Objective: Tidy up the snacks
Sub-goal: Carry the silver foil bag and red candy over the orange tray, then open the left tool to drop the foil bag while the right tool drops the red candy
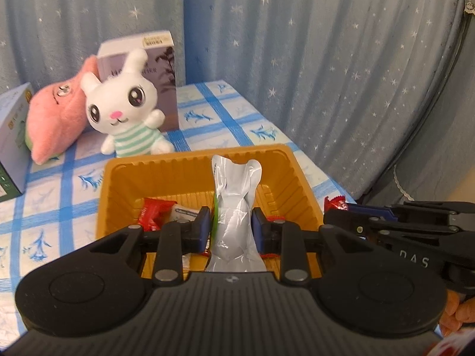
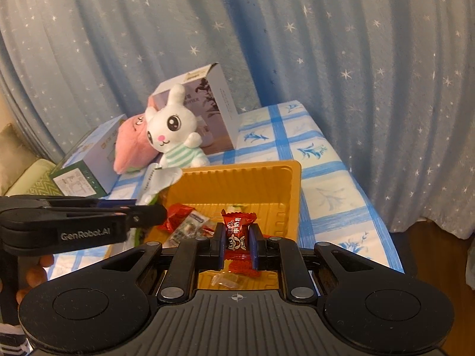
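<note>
Poised over ribbed orange plastic tray (image 1: 204,160) (already part-filled): left gripper (image 1: 231,227) clamping silver foil pouch (image 1: 236,207), right gripper (image 2: 236,244) clamping red wrapped candy (image 2: 237,228); next, lowering and releasing.

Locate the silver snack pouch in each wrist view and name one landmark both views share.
Left wrist: silver snack pouch at centre, upright between the left gripper fingers, over the orange tray.
Right wrist: left of centre, poking up behind the left gripper, at the tray's left edge.
Shared landmark: white bunny plush.
</note>
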`<state>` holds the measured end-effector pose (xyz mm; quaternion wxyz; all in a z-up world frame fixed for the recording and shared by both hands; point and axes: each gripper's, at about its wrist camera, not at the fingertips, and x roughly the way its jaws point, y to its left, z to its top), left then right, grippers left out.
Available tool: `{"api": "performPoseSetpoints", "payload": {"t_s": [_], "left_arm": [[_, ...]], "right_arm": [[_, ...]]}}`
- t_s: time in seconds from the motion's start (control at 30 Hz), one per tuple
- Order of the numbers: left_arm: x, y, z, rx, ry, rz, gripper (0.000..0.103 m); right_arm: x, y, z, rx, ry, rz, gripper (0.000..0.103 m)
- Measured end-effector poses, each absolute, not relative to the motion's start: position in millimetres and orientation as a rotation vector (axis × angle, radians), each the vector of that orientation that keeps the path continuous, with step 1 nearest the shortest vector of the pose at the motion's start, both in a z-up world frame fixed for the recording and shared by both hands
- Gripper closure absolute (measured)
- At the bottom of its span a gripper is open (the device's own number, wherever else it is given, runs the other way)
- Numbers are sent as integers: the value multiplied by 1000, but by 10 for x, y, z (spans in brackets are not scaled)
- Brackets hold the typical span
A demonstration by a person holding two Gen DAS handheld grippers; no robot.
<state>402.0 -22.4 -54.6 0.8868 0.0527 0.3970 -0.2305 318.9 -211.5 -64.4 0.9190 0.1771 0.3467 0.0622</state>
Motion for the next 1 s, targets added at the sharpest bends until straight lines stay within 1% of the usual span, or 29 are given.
{"api": "performPoseSetpoints", "payload": {"t_s": [0.27, 0.53, 0.77, 1.0], "left_arm": [[4175, -370, -803, 130, 884, -480, 76], [4247, -445, -972, 157, 921, -477, 76], [4283, -468, -1046, 165, 933, -469, 76], [4304, -331, -986, 139, 916, -450, 76]], "right_arm": [[3281, -2196, -792, 392, 741, 109, 87], [3273, -2234, -820, 401, 743, 104, 87], [3292, -2242, -822, 401, 740, 106, 87], [3322, -2230, -828, 397, 744, 115, 87]]}}
